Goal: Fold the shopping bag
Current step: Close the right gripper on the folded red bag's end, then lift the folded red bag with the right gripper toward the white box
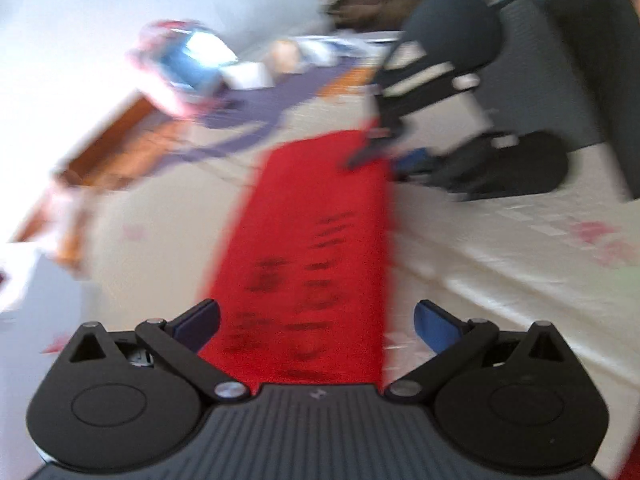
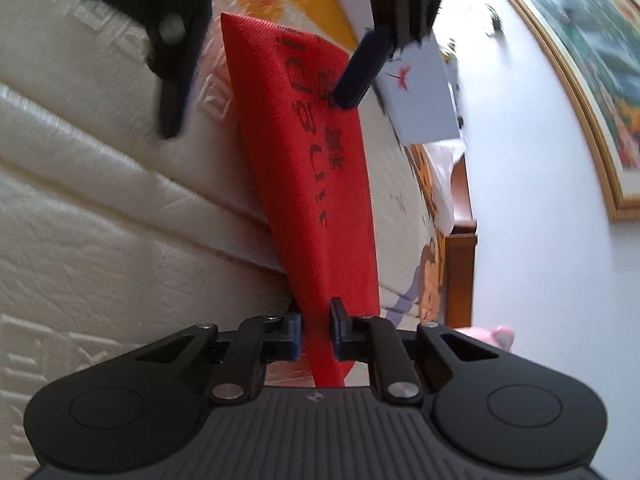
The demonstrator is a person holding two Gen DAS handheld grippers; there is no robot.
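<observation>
Blur smears the left wrist view, yet the red shopping bag (image 1: 308, 248) reads clearly as a long narrow strip with black print, lying on the pale quilted bedcover (image 1: 500, 264) and running away from the camera. The left gripper (image 1: 316, 326) stands with its jaws spread wide, one blue pad on either side of the near end of the strip, holding nothing. At the far end the right gripper (image 1: 372, 148) meets the fabric. A wooden bed frame (image 1: 120, 148) shows at the left.

In the right wrist view, sharper, the right gripper (image 2: 316, 334) is clenched on one end of the shopping bag (image 2: 308, 168), with the woven cloth pinched between the pads. The strip stretches off over the bedcover (image 2: 100, 220) toward the left gripper (image 2: 260, 92), whose fingers are parted over the other end. A framed picture (image 2: 580, 80) hangs on the wall.

The fabric looks light, thin and limp, with a ribbed weave that should give the pads some grip. It would likely sag or unfold if lifted by one end alone, so a pinch across the full layered end, close to the edge, seems the safest hold.
</observation>
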